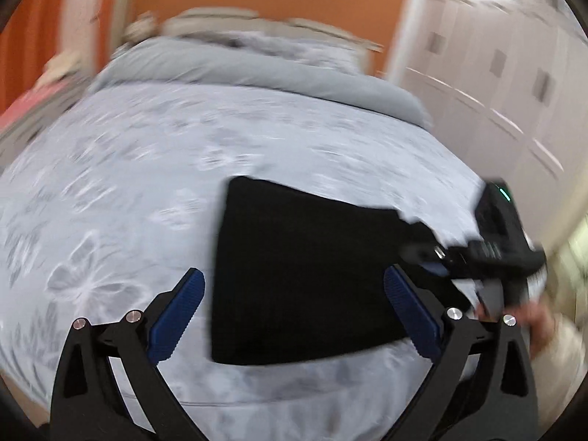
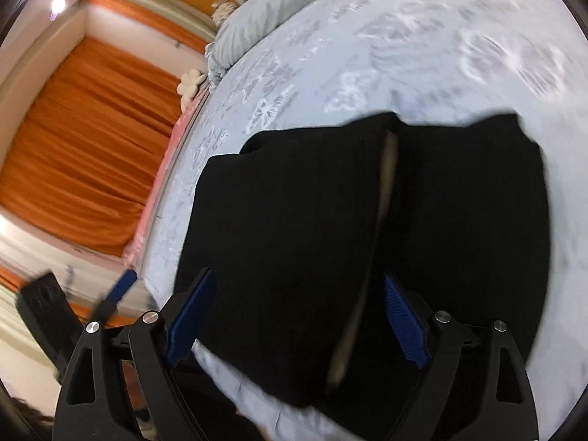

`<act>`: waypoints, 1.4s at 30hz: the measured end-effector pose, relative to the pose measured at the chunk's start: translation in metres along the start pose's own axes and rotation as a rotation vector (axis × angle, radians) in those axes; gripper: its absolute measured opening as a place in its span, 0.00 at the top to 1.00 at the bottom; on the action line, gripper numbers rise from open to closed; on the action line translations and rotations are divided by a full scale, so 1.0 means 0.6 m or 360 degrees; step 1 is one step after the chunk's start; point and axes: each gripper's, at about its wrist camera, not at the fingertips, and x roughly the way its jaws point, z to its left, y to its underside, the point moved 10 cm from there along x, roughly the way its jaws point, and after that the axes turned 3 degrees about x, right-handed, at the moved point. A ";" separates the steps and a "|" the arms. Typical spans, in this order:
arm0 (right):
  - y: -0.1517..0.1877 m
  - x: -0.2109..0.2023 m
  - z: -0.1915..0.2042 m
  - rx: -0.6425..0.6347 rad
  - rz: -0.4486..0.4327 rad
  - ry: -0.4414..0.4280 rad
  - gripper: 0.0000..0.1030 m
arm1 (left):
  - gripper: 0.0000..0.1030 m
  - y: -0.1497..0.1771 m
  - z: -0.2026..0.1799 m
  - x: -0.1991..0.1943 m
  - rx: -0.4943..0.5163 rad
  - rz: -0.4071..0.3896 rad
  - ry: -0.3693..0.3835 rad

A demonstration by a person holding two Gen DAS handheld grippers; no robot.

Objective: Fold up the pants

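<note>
We are looking at the black pants (image 2: 367, 228) lying on the bed (image 1: 128, 169), already folded into a compact dark block on the pale butterfly-print cover. The relation that matters: in the right wrist view the pants are sitting directly ahead of and under our right gripper (image 2: 297, 316), filling the space between its blue fingers, with a lighter fold line running lengthwise away from the jaws, so the block's long axis seems to be pointing along that gripper's reach. In the left wrist view the pants (image 1: 305, 272) are lying ahead and slightly to the right of our left gripper (image 1: 294, 316), apart from its fingers. We are judging the right gripper to be the nearer one. Both pairs of jaws are standing wide apart and grasping nothing. The fabric is looking flat, matte and soft, with straight edges and a rounded near corner; both pictures are blurring with motion. We are judging the fold mostly done, with perhaps one more halving or smoothing left
</note>
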 end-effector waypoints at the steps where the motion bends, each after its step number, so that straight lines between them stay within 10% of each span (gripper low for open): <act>1: -0.006 0.013 0.006 -0.0005 -0.0012 -0.0006 0.17 | 0.07 -0.004 0.019 0.002 -0.0068 0.0004 -0.0024; 2: -0.012 0.025 0.011 -0.0009 -0.0021 -0.0009 0.21 | 0.07 -0.010 0.038 0.002 -0.0140 0.0000 -0.0036; 5: -0.025 0.048 0.028 -0.0061 -0.0017 -0.0003 0.84 | 0.07 -0.027 0.071 -0.005 -0.0212 -0.0047 -0.0102; 11: -0.035 -0.100 0.103 -0.0380 -0.0296 0.0118 0.85 | 0.07 -0.048 0.076 -0.033 0.0005 -0.0191 -0.0406; 13: -0.034 -0.119 0.053 -0.0402 -0.0341 0.0341 0.83 | 0.06 -0.040 0.068 -0.018 0.0064 -0.0142 -0.0427; 16: -0.001 -0.060 -0.109 -0.0060 -0.0030 0.0609 0.73 | 0.06 -0.013 0.056 0.025 0.0133 0.0034 -0.0450; 19: -0.015 -0.083 -0.087 -0.0133 -0.0109 0.0576 0.67 | 0.06 0.001 0.042 0.043 0.0160 0.0090 -0.0431; 21: -0.023 -0.109 -0.073 -0.0257 -0.0212 0.0752 0.40 | 0.06 0.000 0.035 0.035 0.0159 0.0053 -0.0416; 26: -0.053 -0.162 -0.005 -0.0459 -0.0487 0.0876 0.44 | 0.06 0.013 0.026 0.053 0.0153 0.0120 -0.0389; 32: -0.057 0.011 0.096 -0.0609 -0.0143 0.0532 0.90 | 0.06 0.013 0.026 0.054 0.0144 0.0132 -0.0416; 42: -0.111 0.253 0.104 -0.0734 0.0018 0.0663 0.86 | 0.06 0.028 0.066 0.054 0.0093 0.0204 -0.0425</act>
